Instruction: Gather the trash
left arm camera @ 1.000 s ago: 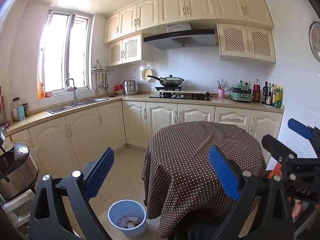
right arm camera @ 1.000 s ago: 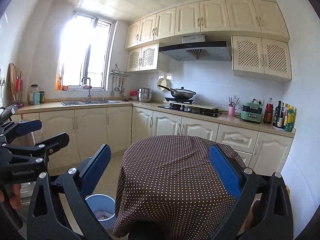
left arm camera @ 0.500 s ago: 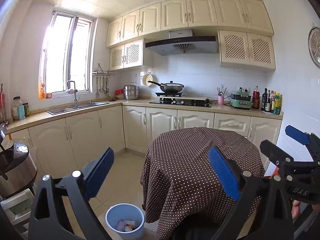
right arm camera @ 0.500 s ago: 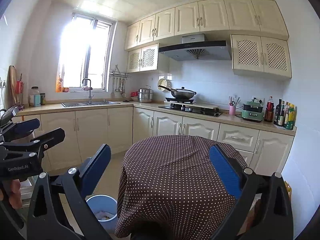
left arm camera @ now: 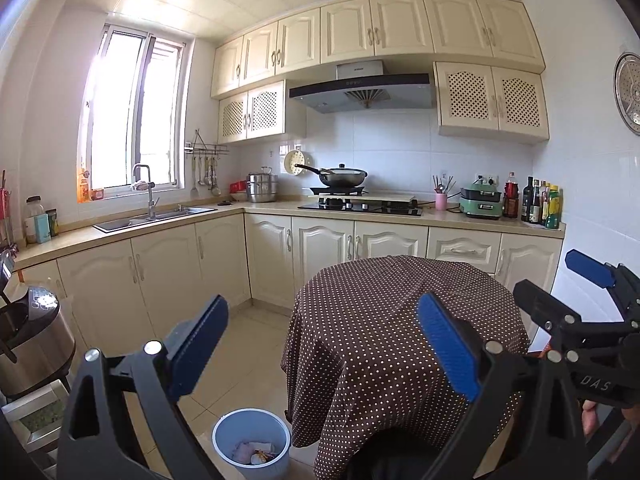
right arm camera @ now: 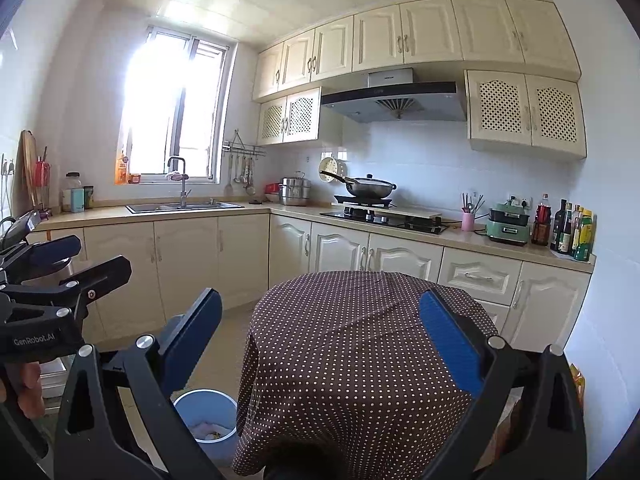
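A light blue waste bin (left arm camera: 251, 443) stands on the floor left of the round table, with crumpled wrappers and paper inside; in the right wrist view the waste bin (right arm camera: 208, 420) is partly hidden behind my finger. The table carries a brown dotted cloth (left arm camera: 400, 320), and I see nothing lying on the cloth (right arm camera: 352, 328). My left gripper (left arm camera: 322, 344) is open and holds nothing, raised above the near side of the table. My right gripper (right arm camera: 320, 340) is open too, beside the left one and level with it.
Cream cabinets and a counter (left arm camera: 160, 224) run along the left and back walls, with a sink (left arm camera: 152, 216), a hob with a wok (left arm camera: 344, 176) and bottles (left arm camera: 536, 204). A steel cooker (left arm camera: 28, 340) stands at far left. Tiled floor (left arm camera: 240, 340) lies between table and cabinets.
Both grippers have tilted upward a little, so the table and bin sit lower in each view and more ceiling shows. Both stay open and hold nothing.
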Available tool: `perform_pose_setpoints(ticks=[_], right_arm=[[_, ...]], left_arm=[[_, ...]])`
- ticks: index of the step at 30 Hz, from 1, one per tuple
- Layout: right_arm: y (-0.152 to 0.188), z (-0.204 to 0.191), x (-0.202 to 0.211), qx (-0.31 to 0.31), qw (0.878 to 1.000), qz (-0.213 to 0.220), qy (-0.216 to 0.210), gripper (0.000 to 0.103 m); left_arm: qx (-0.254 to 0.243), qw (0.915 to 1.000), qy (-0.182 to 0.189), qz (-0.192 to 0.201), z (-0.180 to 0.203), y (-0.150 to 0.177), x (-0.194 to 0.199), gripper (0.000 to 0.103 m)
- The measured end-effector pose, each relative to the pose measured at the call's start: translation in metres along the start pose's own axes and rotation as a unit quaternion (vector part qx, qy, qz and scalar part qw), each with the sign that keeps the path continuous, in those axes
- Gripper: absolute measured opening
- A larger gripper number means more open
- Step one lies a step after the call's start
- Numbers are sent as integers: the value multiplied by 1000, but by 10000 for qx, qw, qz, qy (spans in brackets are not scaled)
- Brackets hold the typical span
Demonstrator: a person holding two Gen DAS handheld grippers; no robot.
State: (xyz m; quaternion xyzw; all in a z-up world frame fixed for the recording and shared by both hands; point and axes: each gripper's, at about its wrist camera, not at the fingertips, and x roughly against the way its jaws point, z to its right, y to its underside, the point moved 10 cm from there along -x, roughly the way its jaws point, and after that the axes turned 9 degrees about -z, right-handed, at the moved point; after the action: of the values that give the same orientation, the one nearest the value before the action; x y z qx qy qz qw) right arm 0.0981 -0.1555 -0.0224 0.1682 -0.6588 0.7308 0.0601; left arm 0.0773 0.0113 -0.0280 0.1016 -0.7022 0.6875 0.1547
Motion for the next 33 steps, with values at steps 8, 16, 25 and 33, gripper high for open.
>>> perform_pose_setpoints(ticks=[8, 16, 25, 33], right_arm=[[-2, -1, 1, -1, 10000, 19, -33, 96], [-2, -2, 0, 7, 10000, 9, -40, 96], [-3, -4, 0, 24, 10000, -4, -37, 96], [-4, -4, -1, 24, 10000, -1, -30, 96]], left_arm=[[3, 10000, 8, 2, -1, 0, 1, 94], [-22, 10000, 10, -3, 1, -2, 1, 94], [-30, 10000, 9, -8, 3, -2, 1, 94], [-55, 10000, 18, -17, 4, 0, 2, 94]])
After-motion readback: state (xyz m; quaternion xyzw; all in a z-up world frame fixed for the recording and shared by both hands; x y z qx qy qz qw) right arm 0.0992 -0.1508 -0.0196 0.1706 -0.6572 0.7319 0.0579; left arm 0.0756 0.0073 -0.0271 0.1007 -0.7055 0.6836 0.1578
